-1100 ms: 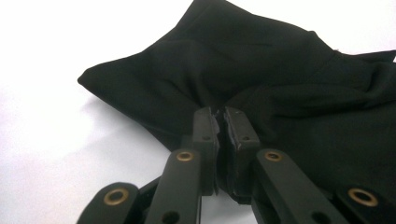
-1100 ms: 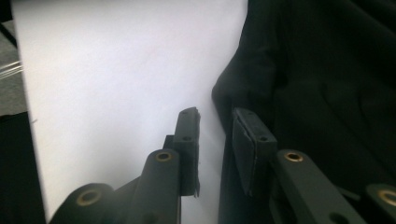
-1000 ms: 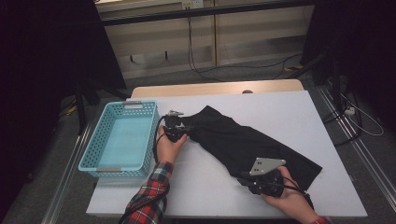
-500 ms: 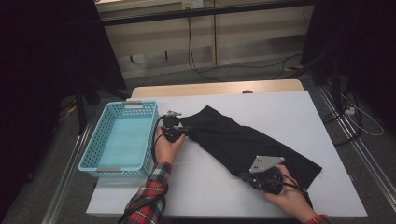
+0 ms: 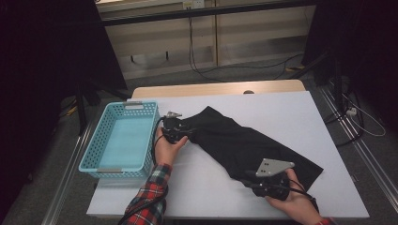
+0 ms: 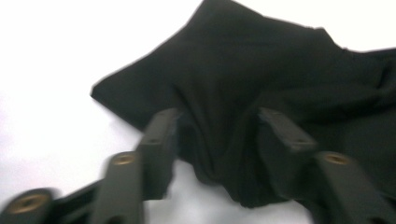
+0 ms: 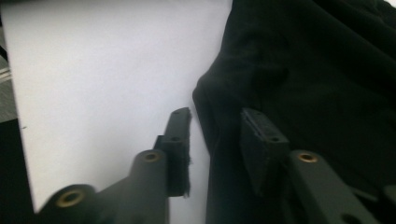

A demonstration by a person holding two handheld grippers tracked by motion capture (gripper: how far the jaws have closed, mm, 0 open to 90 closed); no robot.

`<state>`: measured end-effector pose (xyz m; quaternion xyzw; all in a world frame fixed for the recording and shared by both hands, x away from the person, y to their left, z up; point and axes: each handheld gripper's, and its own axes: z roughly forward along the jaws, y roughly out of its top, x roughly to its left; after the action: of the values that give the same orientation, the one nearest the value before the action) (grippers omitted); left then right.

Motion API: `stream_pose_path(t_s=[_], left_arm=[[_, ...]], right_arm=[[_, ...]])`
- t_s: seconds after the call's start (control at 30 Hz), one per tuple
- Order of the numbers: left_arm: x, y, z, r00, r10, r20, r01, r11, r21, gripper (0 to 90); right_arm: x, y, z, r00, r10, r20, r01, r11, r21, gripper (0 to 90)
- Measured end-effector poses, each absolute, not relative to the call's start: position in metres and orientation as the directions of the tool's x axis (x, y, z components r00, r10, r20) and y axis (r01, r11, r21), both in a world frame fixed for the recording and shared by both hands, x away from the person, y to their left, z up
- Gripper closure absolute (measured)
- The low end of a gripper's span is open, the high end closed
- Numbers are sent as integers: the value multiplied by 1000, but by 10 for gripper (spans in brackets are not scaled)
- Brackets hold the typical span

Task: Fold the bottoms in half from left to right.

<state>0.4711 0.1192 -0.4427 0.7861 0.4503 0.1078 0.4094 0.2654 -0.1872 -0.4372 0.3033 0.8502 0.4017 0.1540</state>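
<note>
So, one floppy black cloth and two grippers that have just let go of it

The black cloth (image 5: pixel 248 145) lies spread slantwise across the white table (image 5: pixel 291 112), one end near the blue basket (image 5: pixel 123 140), the other running toward the near right corner. It looks light and totally limp, so my guess is it'll sag and drape wherever it's lifted, with nothing fragile to worry about, though thin fabric can slide out of a shallow pinch. The left gripper (image 6: pixel 217 133) has just been opening: its jaws stand apart around a bunched fold at the basket end, not squeezing it. The right gripper (image 7: pixel 215 126) has been opening too, jaws apart astride the cloth's edge, released. Best bet is grabbing a bunched fold or hem edge, deep between the pads.
</note>
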Motion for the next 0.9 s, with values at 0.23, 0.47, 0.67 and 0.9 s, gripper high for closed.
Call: stream_pose_path(t_s=[0.23, 0.47, 0.67, 0.9], left_arm=[[470, 120, -440, 577, 798, -177, 602, -268, 752, 270], [469, 120, -438, 585, 792, -174, 599, -277, 752, 265], [468, 119, -438, 588, 792, -162, 590, -284, 756, 257], [468, 118, -437, 608, 779, -151, 576, -302, 759, 227]], right_arm=[[280, -180, -452, -747, 661, -67, 427, 555, 714, 674], [272, -190, -446, -771, 637, 14, 461, 542, 703, 863], [262, -208, -439, -770, 635, 70, 476, 498, 725, 555], [282, -252, -425, -646, 759, 78, 521, 364, 772, 471]])
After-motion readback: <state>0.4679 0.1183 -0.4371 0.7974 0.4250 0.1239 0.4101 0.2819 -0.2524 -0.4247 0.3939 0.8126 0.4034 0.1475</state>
